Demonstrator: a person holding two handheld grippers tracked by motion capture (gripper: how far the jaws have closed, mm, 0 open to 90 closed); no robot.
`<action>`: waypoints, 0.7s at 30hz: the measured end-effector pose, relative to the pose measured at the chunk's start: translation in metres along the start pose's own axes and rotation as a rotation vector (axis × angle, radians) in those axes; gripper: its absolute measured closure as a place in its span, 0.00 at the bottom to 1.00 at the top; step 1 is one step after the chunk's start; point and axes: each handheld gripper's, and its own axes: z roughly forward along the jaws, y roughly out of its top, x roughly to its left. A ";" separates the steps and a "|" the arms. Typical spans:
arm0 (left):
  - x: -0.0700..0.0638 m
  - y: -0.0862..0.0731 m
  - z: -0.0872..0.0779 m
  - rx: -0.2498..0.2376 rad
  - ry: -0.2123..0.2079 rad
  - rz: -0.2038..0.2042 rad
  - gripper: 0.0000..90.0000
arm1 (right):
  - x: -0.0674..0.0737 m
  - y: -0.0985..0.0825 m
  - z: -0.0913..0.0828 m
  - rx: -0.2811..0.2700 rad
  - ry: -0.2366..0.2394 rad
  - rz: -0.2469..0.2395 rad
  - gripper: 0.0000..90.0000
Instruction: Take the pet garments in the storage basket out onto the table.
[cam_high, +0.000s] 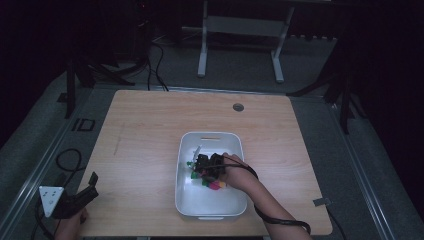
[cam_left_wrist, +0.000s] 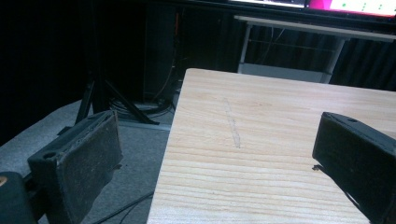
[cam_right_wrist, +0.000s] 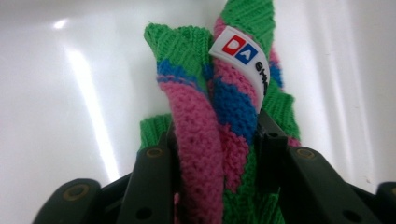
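Down at the worktop's (cam_high: 150, 125) near-left corner, the left gripper (cam_high: 75, 197) hangs off the edge, its hand (cam_high: 70, 224) half cut off; the left gripper view shows its fingers (cam_left_wrist: 88, 158) spread wide over bare wood and floor, holding nothing. Toward the near edge, the right forearm reaches into the white tub (cam_high: 186, 197), where the right gripper (cam_high: 207, 165) is tipped downward. From above, the bundle there is just a blur of colour. Up close, the right gripper view shows a knitted green, pink and blue cloth (cam_right_wrist: 219, 112) with a white label (cam_right_wrist: 243, 58), pinched tight between the fingers (cam_right_wrist: 154, 182) against the tub's white wall.
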 end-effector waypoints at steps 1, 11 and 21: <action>0.000 0.000 0.000 0.002 -0.001 0.000 0.02 | -0.001 -0.001 -0.007 -0.017 0.000 0.003 0.74; 0.000 0.000 0.000 0.000 0.001 0.004 0.02 | -0.003 0.001 -0.059 -0.151 -0.011 -0.005 0.75; -0.001 0.000 0.000 -0.002 0.003 0.006 0.02 | -0.007 -0.002 -0.119 -0.270 -0.051 -0.015 0.74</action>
